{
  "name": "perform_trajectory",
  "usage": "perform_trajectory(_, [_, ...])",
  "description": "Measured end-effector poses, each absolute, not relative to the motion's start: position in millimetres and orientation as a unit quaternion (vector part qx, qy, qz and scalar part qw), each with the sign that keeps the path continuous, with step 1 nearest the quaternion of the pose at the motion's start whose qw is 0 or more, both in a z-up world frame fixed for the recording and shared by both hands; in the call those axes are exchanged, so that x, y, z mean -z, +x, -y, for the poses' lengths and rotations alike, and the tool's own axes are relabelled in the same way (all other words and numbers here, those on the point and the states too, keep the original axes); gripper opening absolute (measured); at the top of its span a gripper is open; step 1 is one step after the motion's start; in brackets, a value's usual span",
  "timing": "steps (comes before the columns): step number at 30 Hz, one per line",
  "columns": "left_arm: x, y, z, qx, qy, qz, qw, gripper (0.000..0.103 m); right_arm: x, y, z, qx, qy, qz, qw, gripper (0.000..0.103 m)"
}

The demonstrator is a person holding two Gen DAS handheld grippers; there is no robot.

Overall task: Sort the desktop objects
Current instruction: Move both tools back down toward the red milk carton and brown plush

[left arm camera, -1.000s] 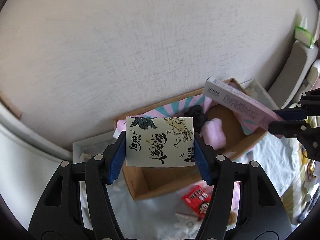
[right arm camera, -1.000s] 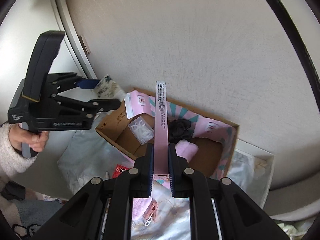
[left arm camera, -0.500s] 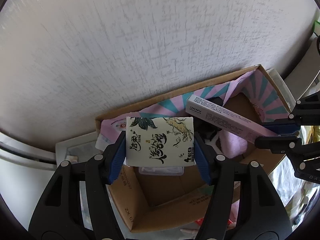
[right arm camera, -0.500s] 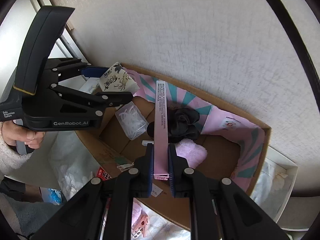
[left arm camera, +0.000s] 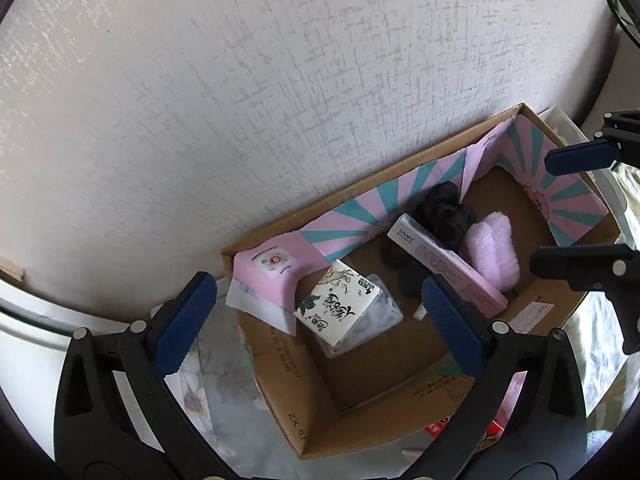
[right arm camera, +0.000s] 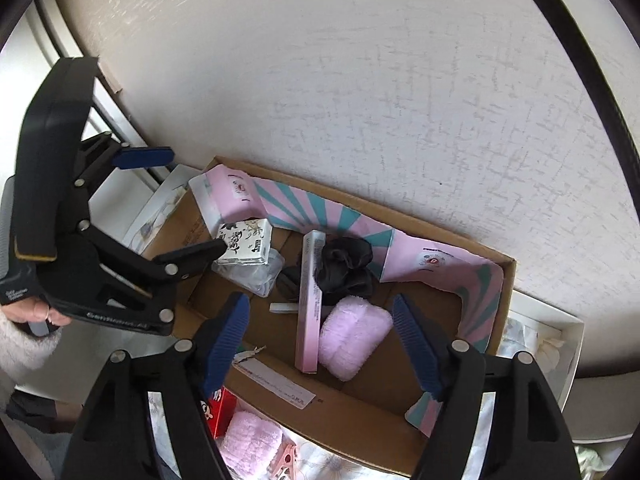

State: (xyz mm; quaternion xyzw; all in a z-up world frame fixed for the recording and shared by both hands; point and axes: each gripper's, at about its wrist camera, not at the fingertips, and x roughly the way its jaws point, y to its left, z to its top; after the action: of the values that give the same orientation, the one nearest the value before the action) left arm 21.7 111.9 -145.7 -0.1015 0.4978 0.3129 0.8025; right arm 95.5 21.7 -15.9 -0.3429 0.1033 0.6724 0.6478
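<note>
Both tools hang over an open cardboard box [left arm camera: 360,408] set against a textured wall [left arm camera: 280,80], and both are letting go. The left tool [left arm camera: 320,320] has its jaws opening, spread wide with nothing between the blue pads; the tissue pack [left arm camera: 338,306] lies below them in the box, tilted on a clear plastic bag [left arm camera: 376,320] near the box's left corner. The right tool [right arm camera: 320,344] also has its jaws opening — the long pink carton [right arm camera: 310,300] lies flat on the box floor between and beyond the pads, touched by neither. Just right of the carton sits a fluffy lilac item [right arm camera: 354,336], and a black scrunchie [right arm camera: 344,268] rests against the carton's far end. A pink-and-teal striped liner [left arm camera: 352,220] runs along the back and side walls of the box. In the right wrist view a hand [right arm camera: 40,312] in a pale fuzzy sleeve grips the left tool's handle. Outside the box, near its front edge, lie a red packet [right arm camera: 218,408], another pink fluffy piece [right arm camera: 250,436] and a pink clip [right arm camera: 284,460].
</note>
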Motion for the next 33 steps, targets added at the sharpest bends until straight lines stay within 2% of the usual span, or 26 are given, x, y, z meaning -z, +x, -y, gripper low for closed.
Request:
perform_trajectory(19, [112.1,-29.5,-105.3,-0.339,-0.154,-0.441,0.817,0.103,17.3,81.1,7.3,-0.658,-0.298,-0.066,0.688,0.071])
perform_trajectory(33, [111.1,-75.2,-61.1,-0.336,-0.194,-0.434,0.813,0.103,48.2,61.2,66.1,-0.666,-0.287,-0.056,0.686,0.071])
